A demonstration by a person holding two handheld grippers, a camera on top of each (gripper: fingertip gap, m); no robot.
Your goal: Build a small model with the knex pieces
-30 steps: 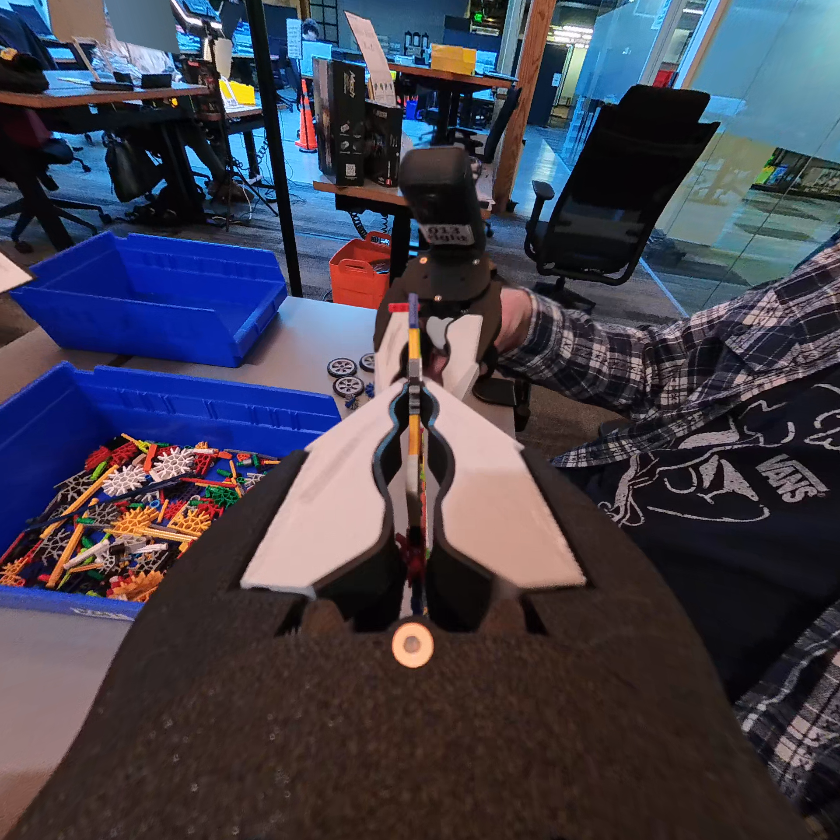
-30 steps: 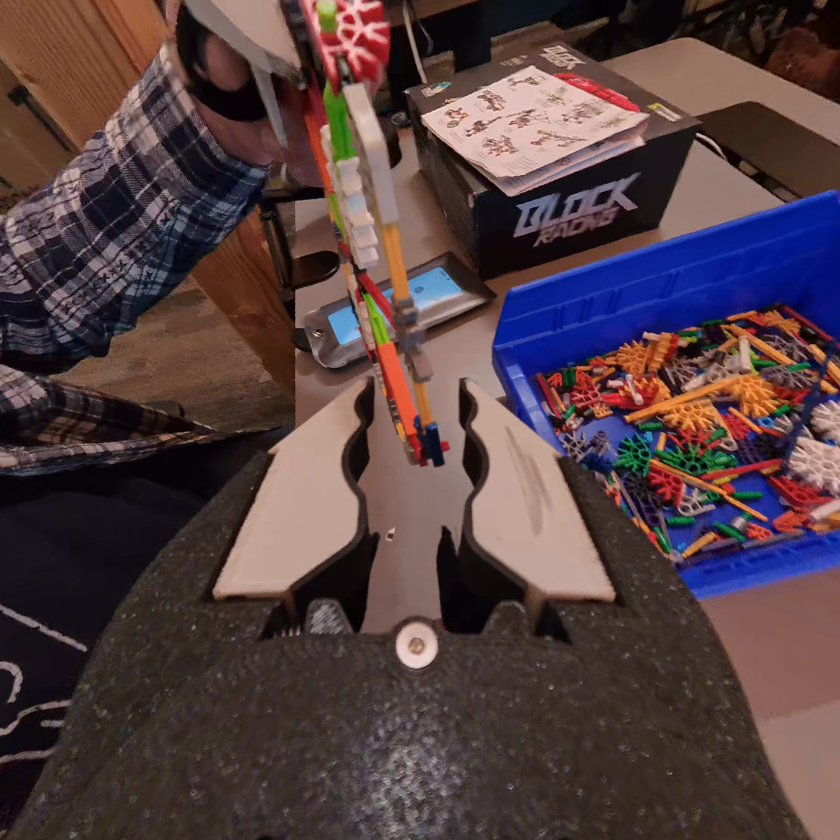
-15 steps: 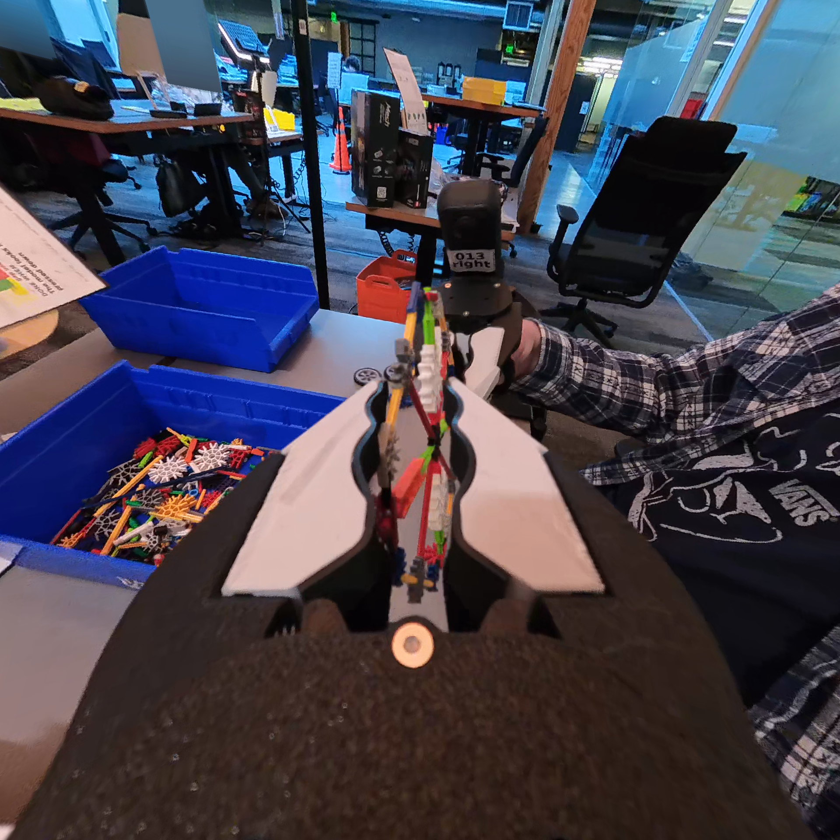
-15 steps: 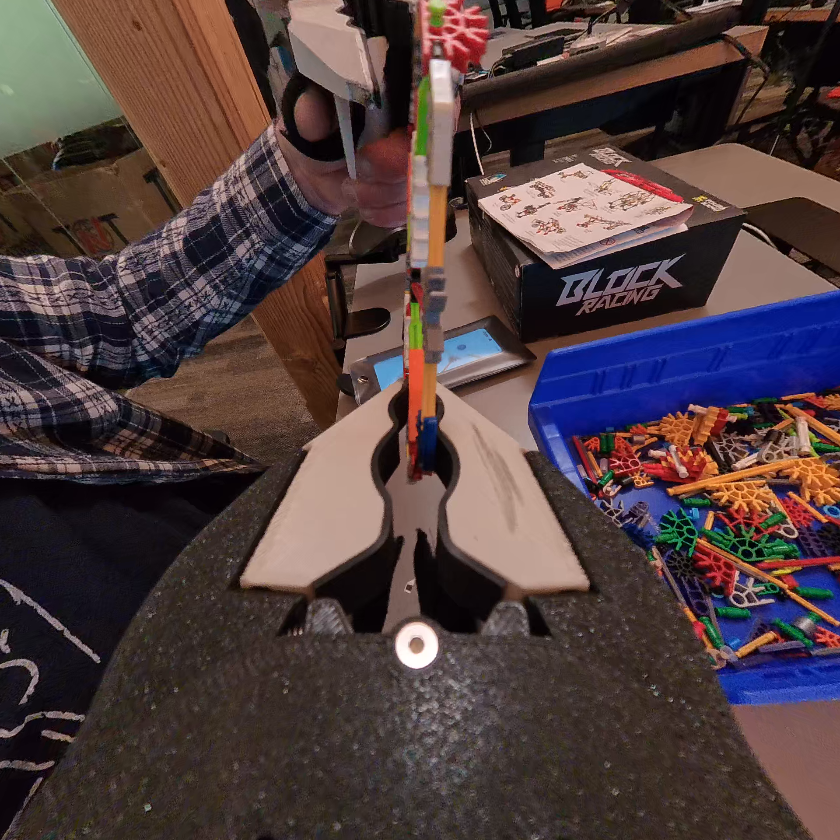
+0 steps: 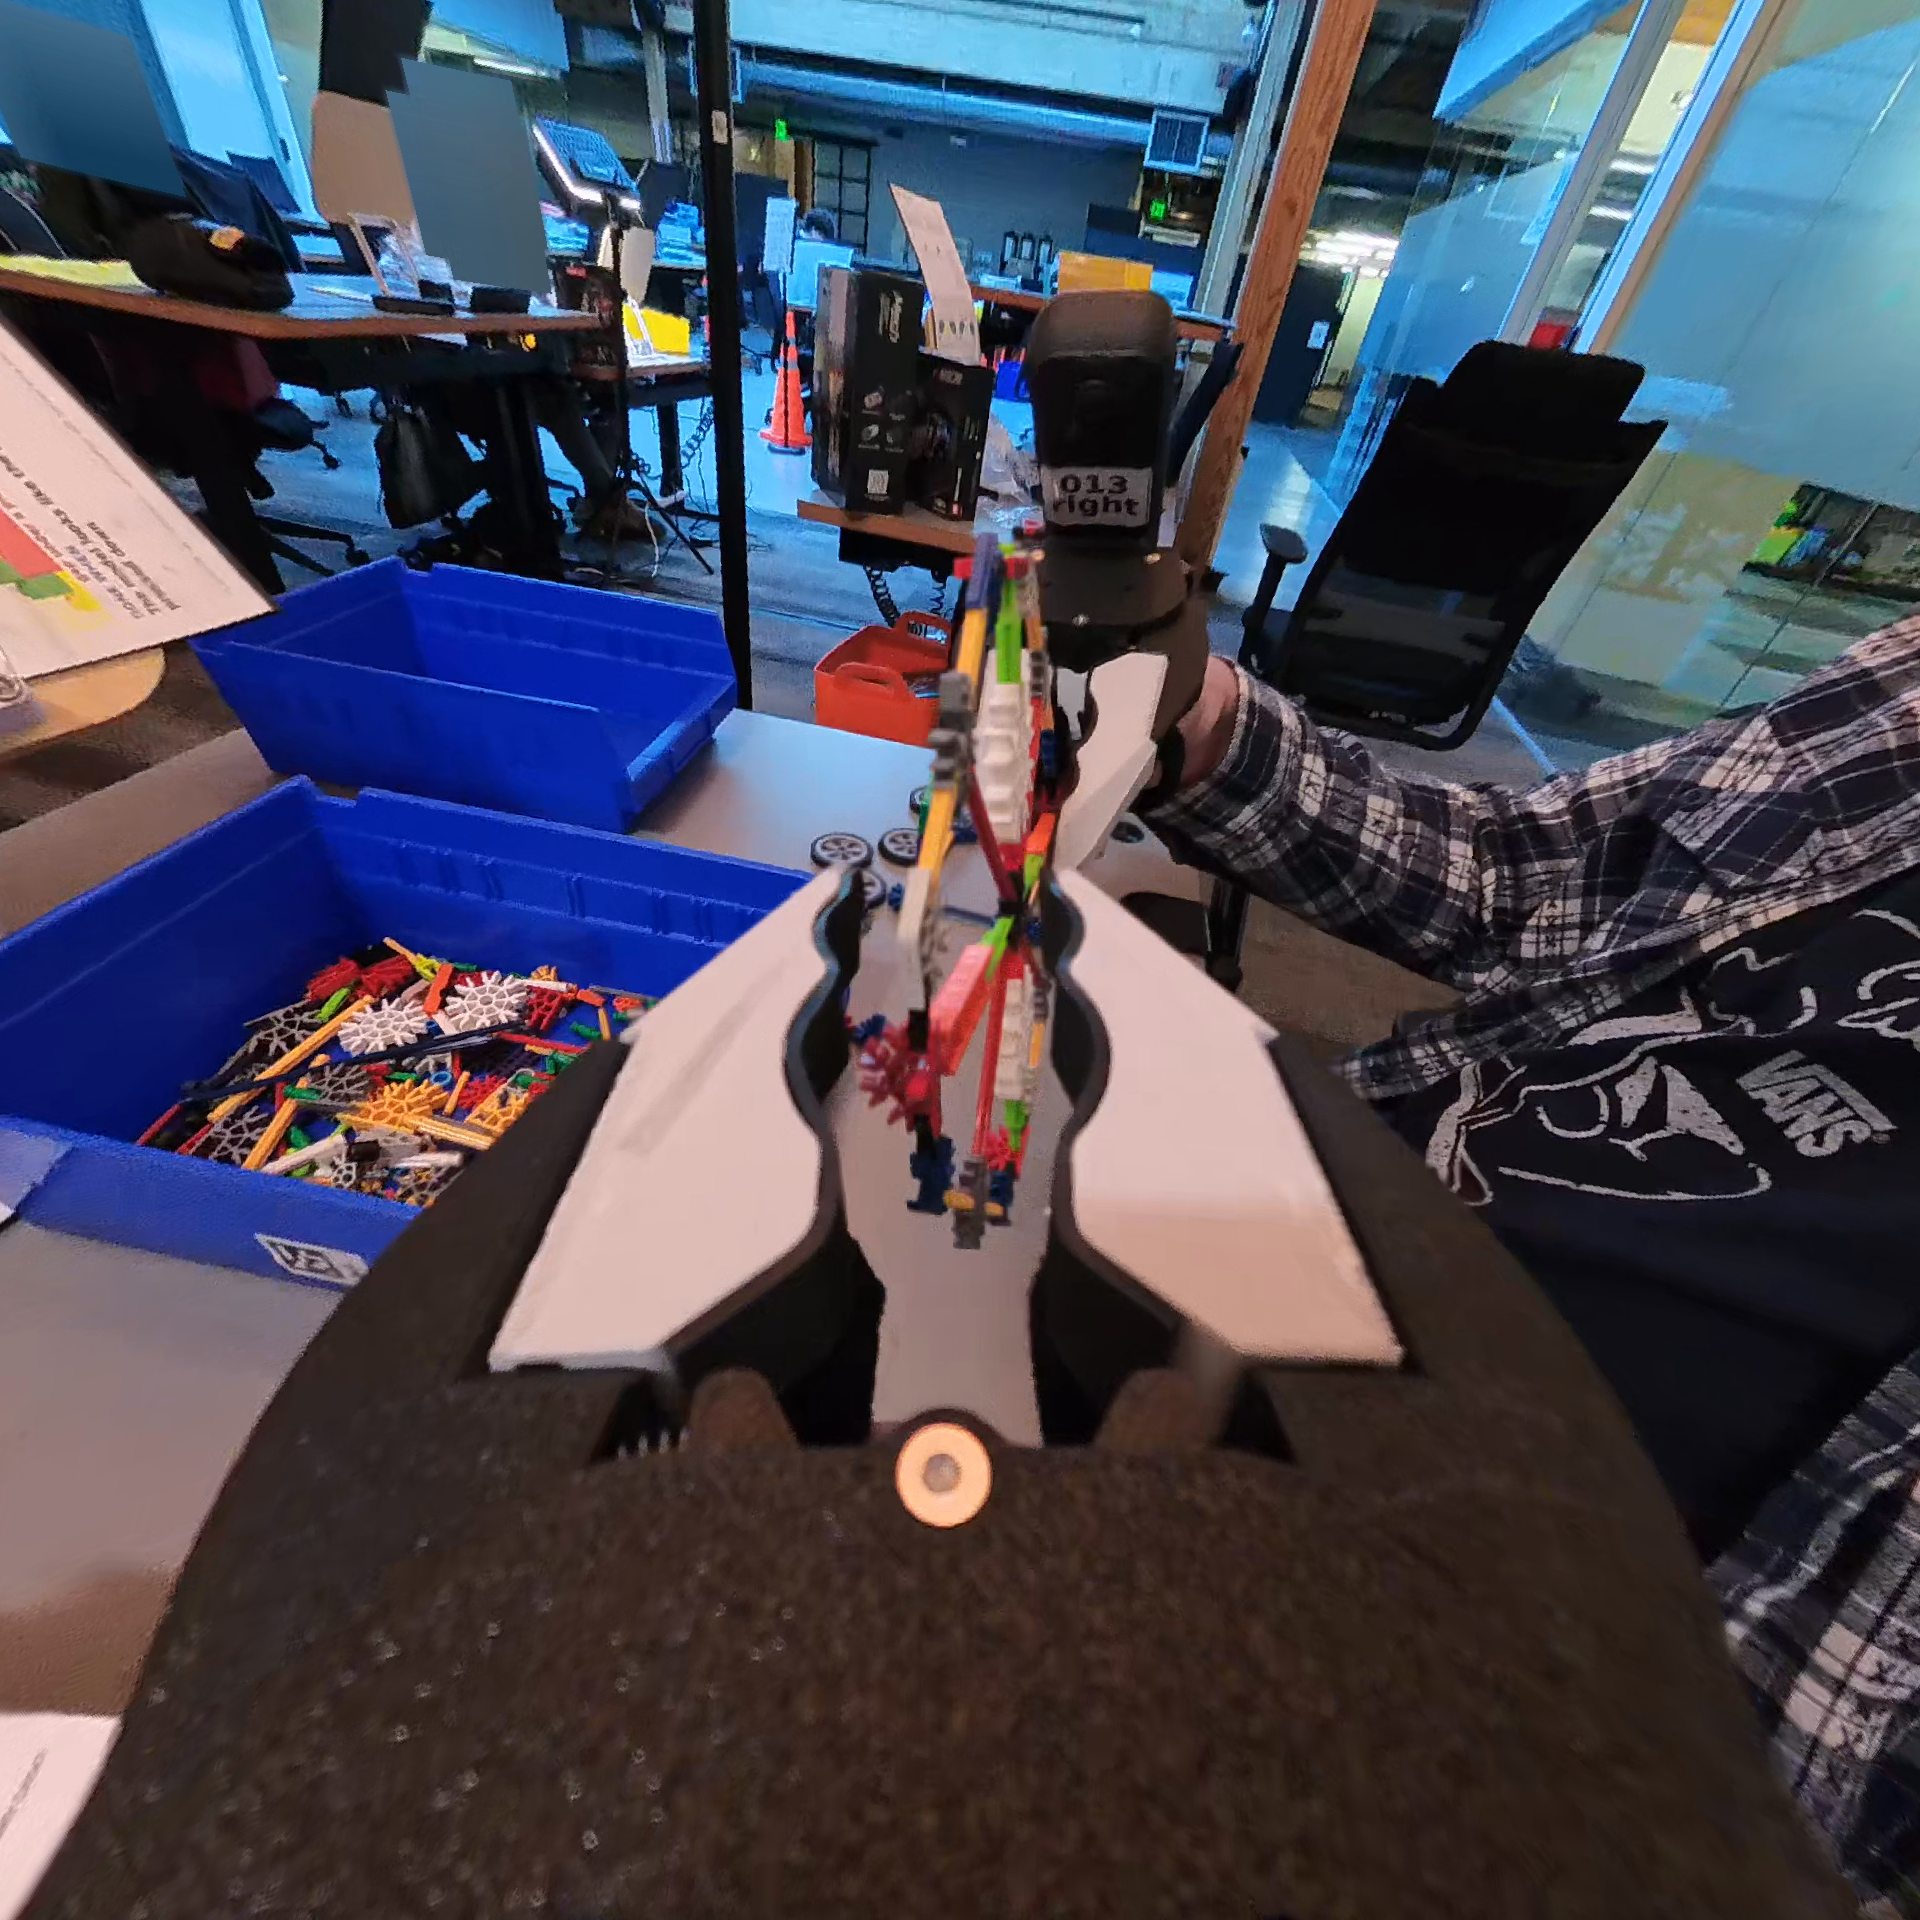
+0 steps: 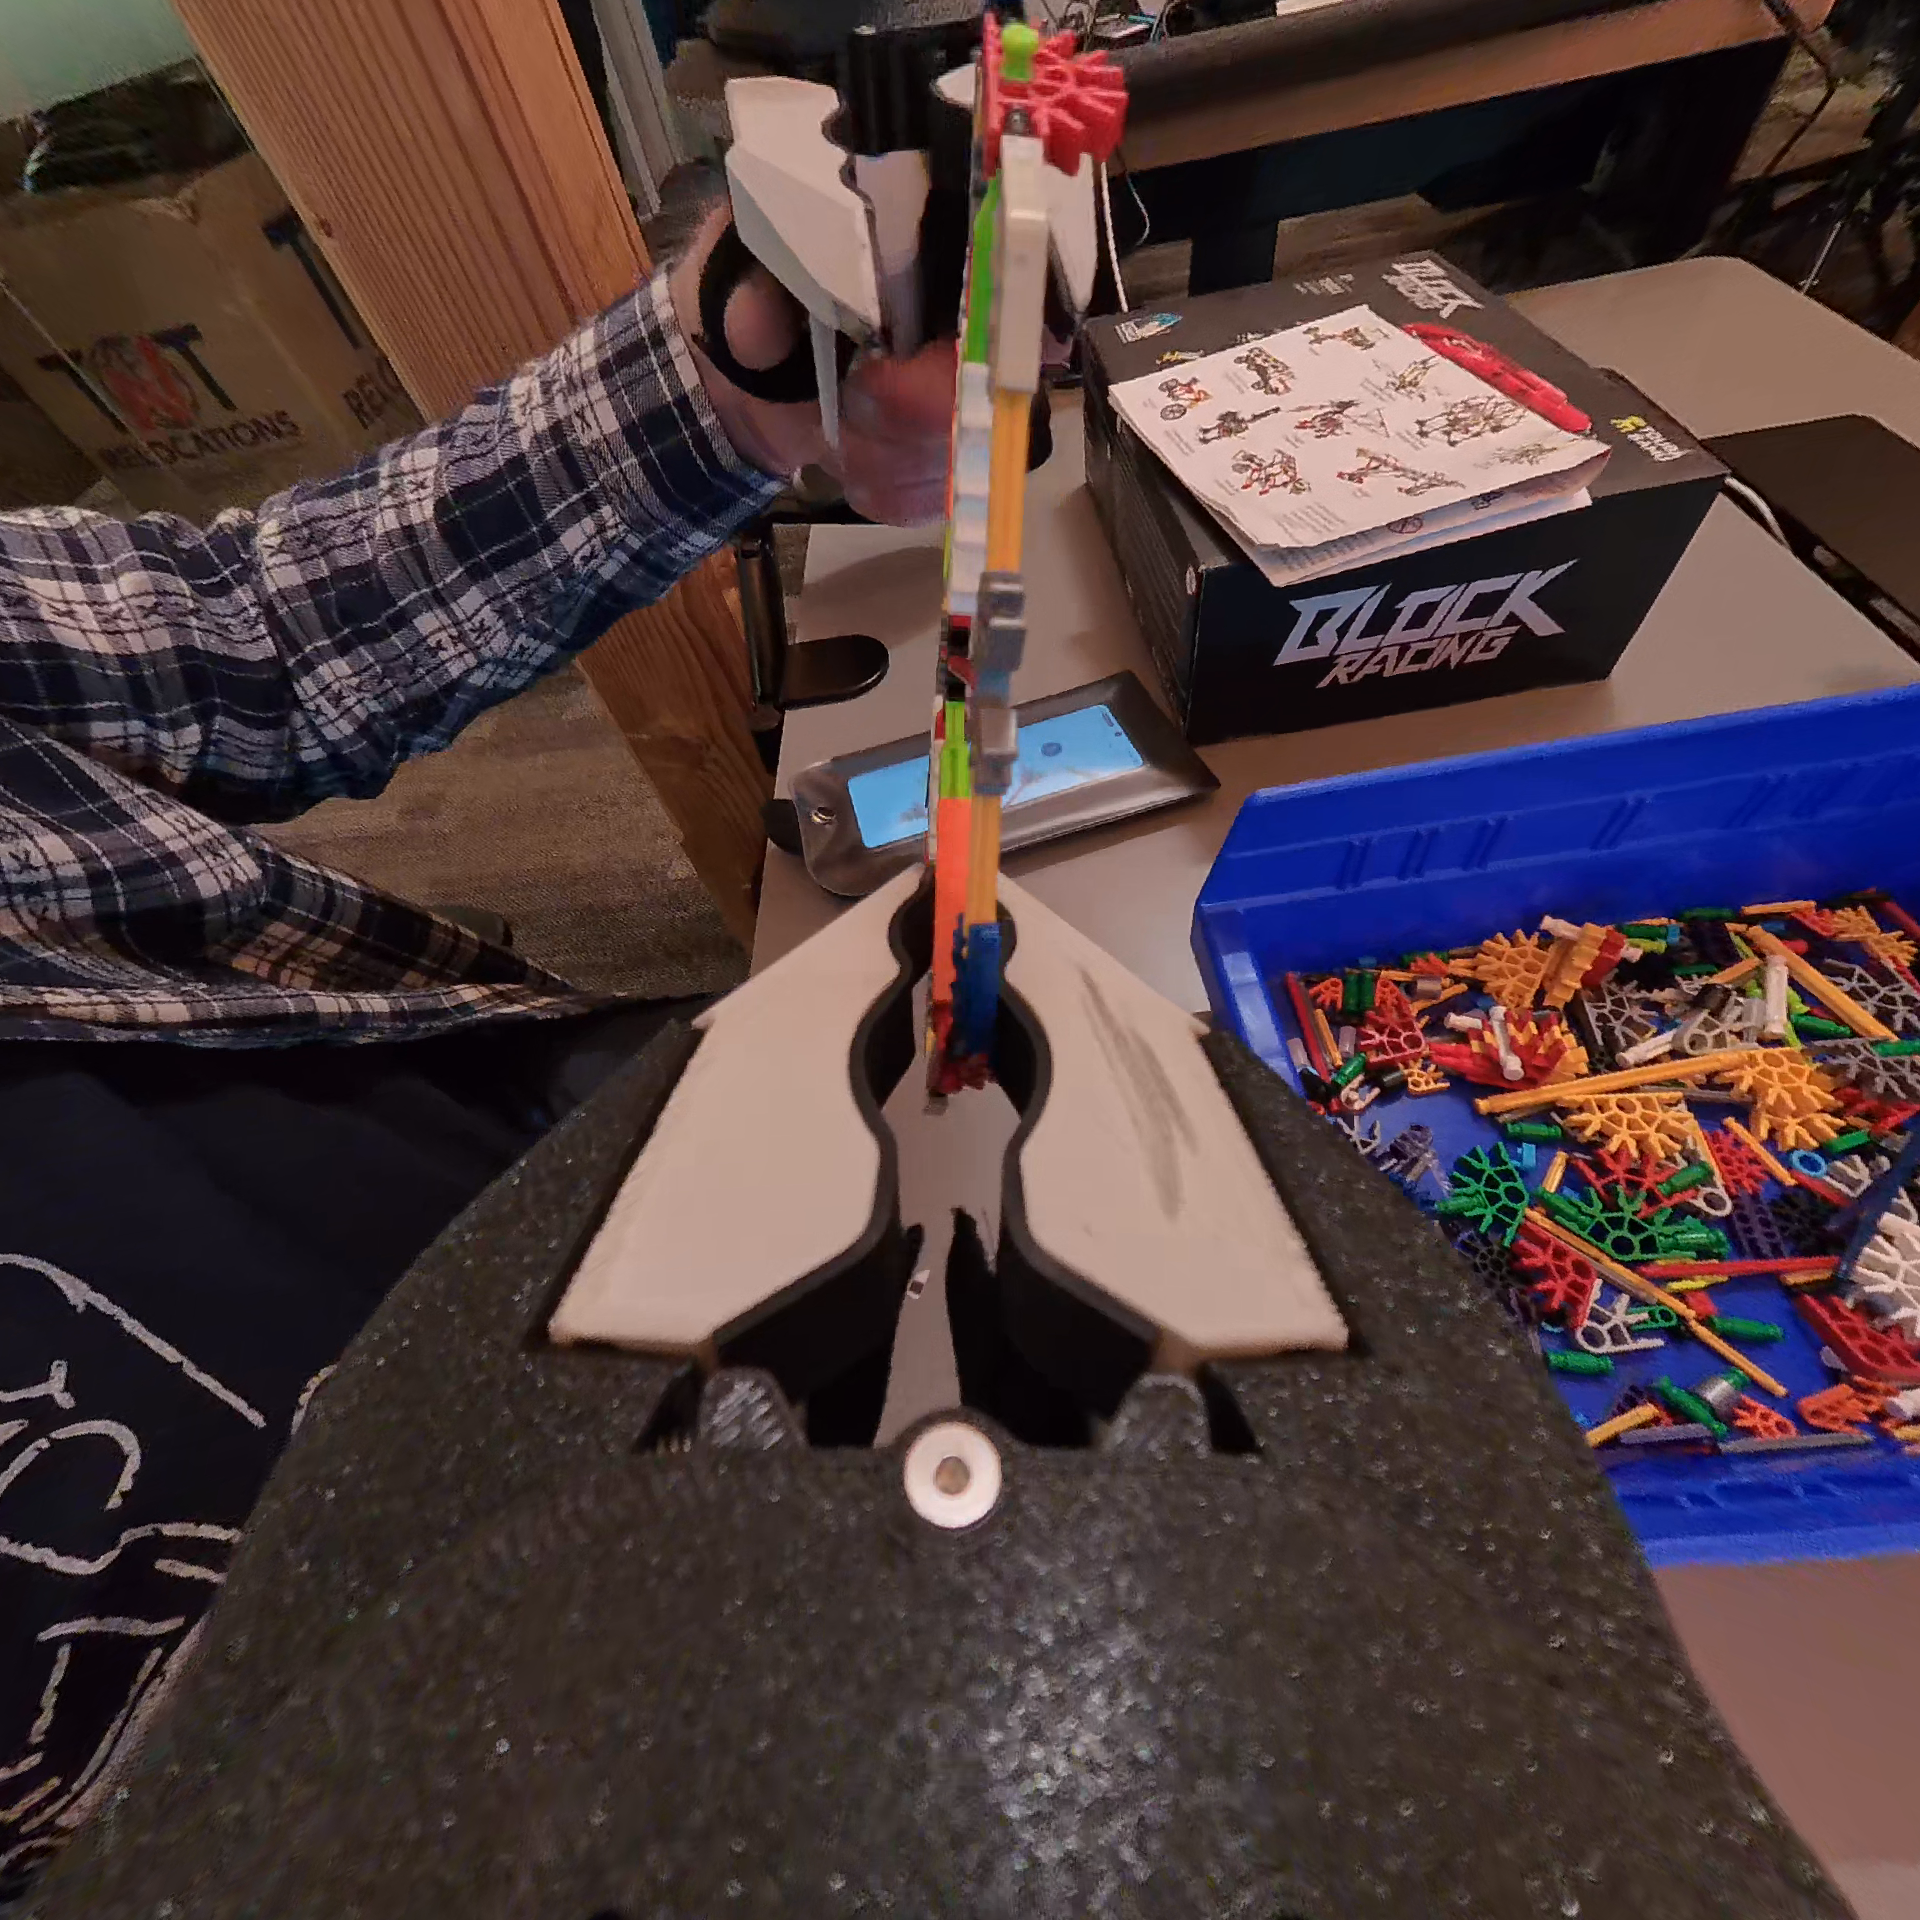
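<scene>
Looking like an open-plan office doubling as a maker lab.

- Stretching far ahead of the left jaws: rows of long desks (image 5: pixel 343 317) carrying gear and bags, under exposed ceiling ducting.
- Standing ahead and right of those jaws: black office chair (image 5: pixel 1455 582), glass partition walls (image 5: pixel 1766 260), wooden post (image 5: pixel 1262 260).
- Sitting farther ahead: orange traffic cone (image 5: pixel 788 384) on the floor, black product boxes (image 5: pixel 899 395) on a desk.
- Lying left of the left jaws: grey worktable (image 5: pixel 769 779) bearing blue parts bins (image 5: pixel 468 686).
- Resting beyond the right jaws: black kit box (image 6: pixel 1403 623) topped with an instruction sheet (image 6: pixel 1351 426), phone (image 6: pixel 1018 779) just nearer.
- Showing left of the right jaws: grey carpet (image 6: pixel 540 831), cardboard moving box (image 6: pixel 156 364).
</scene>
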